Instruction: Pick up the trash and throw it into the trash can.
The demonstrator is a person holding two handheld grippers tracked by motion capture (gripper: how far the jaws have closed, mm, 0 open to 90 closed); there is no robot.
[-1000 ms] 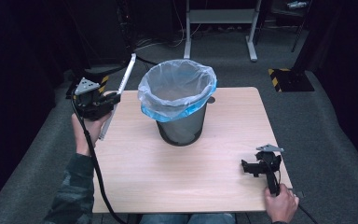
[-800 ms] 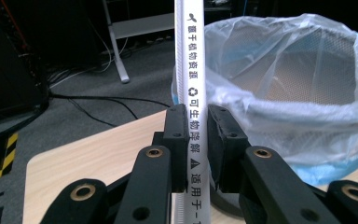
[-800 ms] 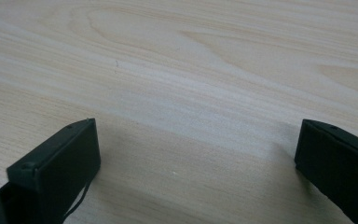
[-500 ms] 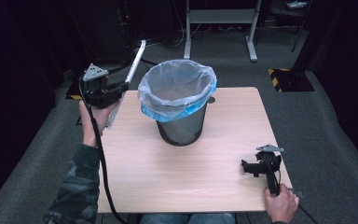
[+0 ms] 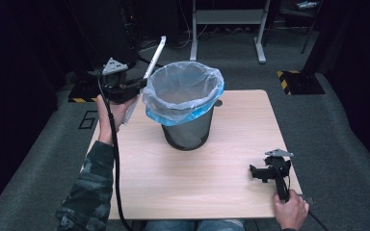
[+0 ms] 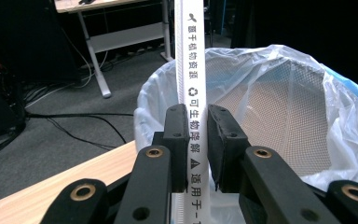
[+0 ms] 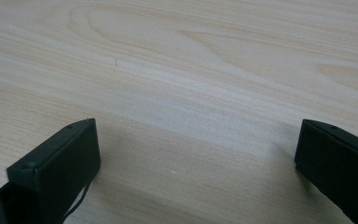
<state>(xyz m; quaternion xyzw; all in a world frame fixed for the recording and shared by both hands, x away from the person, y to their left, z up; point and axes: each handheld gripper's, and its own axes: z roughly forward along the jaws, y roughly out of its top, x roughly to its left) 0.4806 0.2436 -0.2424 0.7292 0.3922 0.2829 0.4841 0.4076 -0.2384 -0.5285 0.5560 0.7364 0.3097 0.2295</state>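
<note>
I am holding a long white paper-wrapped strip [image 6: 192, 84] in my left hand-held gripper [image 5: 125, 91], its jaws pinched narrow on the strip's flat faces. It sits at the upper left of the high view, just beside the rim of the mesh bin [image 5: 187, 132] with its clear and blue liner bag [image 5: 183, 91]. In the left gripper view the strip is running straight up the middle of the frame, from between my pads toward the top edge, with printed characters along it. Its long axis is tilting up and away from me in the high view, the free end [image 5: 162, 41] pointing to the upper right above the bin's far left rim, the lower end hanging below my gripper over the desk [image 5: 231, 192] edge.

I judge it to be light, thin and fairly stiff but easy to crease, so a grip near the middle, as I am taking now, should keep it from swinging or slipping.

My right hand-held gripper [image 5: 269, 172] is resting at the lower right of the desk, jaws spread wide with nothing between them.
</note>
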